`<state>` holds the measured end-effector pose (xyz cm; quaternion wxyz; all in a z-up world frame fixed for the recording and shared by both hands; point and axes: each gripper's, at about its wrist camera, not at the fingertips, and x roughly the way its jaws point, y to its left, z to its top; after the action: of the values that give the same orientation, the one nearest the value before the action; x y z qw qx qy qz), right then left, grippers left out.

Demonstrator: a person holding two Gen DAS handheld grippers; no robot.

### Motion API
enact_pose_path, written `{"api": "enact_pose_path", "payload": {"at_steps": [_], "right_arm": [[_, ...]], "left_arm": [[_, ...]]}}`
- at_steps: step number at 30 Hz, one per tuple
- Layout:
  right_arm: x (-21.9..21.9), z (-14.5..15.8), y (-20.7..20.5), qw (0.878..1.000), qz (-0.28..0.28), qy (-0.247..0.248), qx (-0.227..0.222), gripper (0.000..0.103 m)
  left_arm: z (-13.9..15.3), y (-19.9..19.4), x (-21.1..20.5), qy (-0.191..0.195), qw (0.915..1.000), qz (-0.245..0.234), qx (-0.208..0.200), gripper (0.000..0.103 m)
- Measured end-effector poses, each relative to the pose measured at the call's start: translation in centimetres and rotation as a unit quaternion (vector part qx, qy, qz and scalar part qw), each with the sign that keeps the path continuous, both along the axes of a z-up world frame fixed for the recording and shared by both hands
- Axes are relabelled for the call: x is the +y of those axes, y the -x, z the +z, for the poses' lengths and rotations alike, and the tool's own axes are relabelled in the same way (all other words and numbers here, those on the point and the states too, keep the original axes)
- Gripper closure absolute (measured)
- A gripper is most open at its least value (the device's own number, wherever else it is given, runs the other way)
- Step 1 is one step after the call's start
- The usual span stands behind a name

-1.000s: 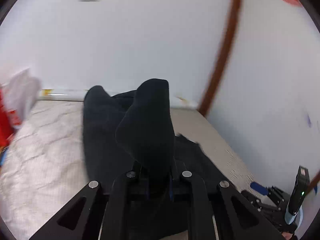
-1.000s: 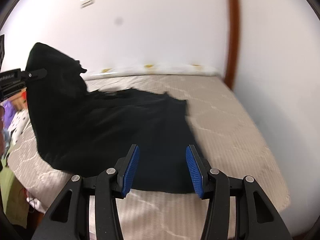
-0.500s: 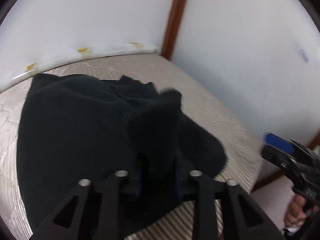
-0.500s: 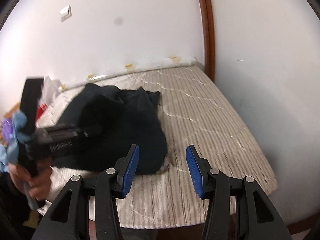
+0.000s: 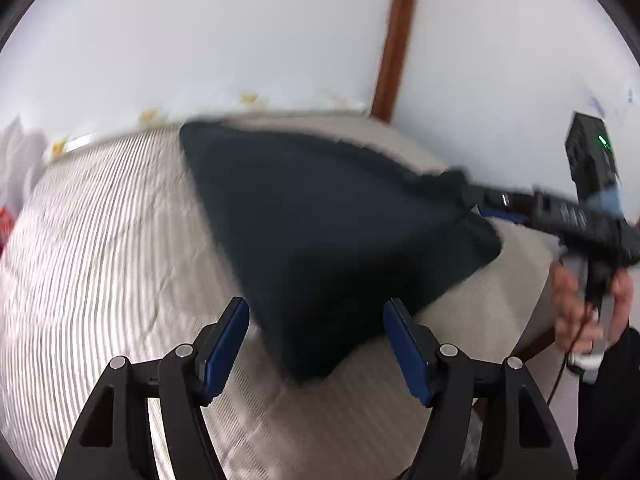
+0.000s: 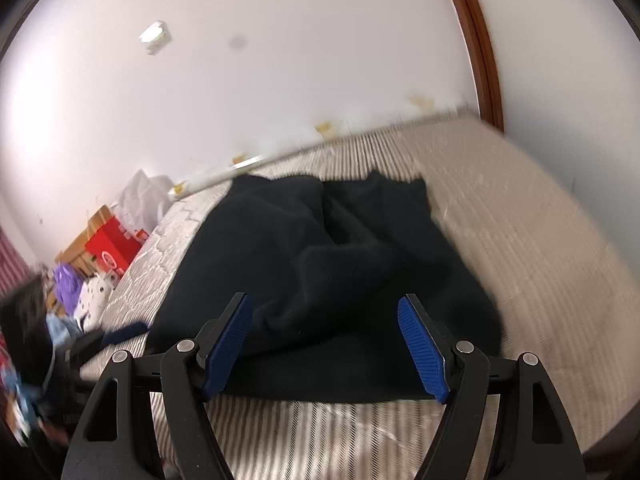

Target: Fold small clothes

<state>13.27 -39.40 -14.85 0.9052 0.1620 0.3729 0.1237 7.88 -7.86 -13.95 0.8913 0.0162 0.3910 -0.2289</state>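
Dark garment is lying bunched on the striped mattress, no longer lifted in the left gripper, which a second ago was clamped on a fold of it and is now opening wide with nothing pinched between its blue pads. In the left view the cloth's long axis is running from the near edge toward the white wall. The right gripper is also opening, angled down over the garment's near hem, its jaws empty; a person's hand is holding its handle at the mattress's edge
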Motion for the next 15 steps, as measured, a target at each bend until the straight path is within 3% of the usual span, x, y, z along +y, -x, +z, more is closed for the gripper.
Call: {"api": "enact_pose_path", "payload": {"at_steps": [4,7,8,11,12,15], "right_arm": [[0.3,-3.0,-2.8,0.997,-0.018,-0.059,0.045,0.028],[0.8,-3.7,-4.3,0.995,-0.039,-0.074,0.052,0.029],[1.0,-3.8,-4.9,0.995,-0.045,-0.076,0.048,0.034],[1.8,-4.0,-6.2,0.995,-0.038,-0.073,0.049,0.076],[1.9,-3.8,-6.3,0.996,-0.032,-0.069,0.044,0.083],[1.2,-0.8,-4.6,0.998,-0.018,-0.044,-0.032,0.086]], "left_arm": [[-2.1,-0.8,1.2,0.010,0.9996,0.019,0.018,0.035],[-2.4,-1.4,1.0,0.021,0.9994,0.021,0.019,0.035],[-2.6,-1.7,0.7,0.018,0.9994,0.020,0.020,0.035],[-3.6,-3.1,-1.1,-0.013,0.9992,0.025,0.027,0.033],[-3.6,-3.3,-1.0,-0.012,0.9993,0.025,0.025,0.033],[-3.5,-3.2,-0.4,-0.002,0.9993,0.025,0.026,0.033]]}}
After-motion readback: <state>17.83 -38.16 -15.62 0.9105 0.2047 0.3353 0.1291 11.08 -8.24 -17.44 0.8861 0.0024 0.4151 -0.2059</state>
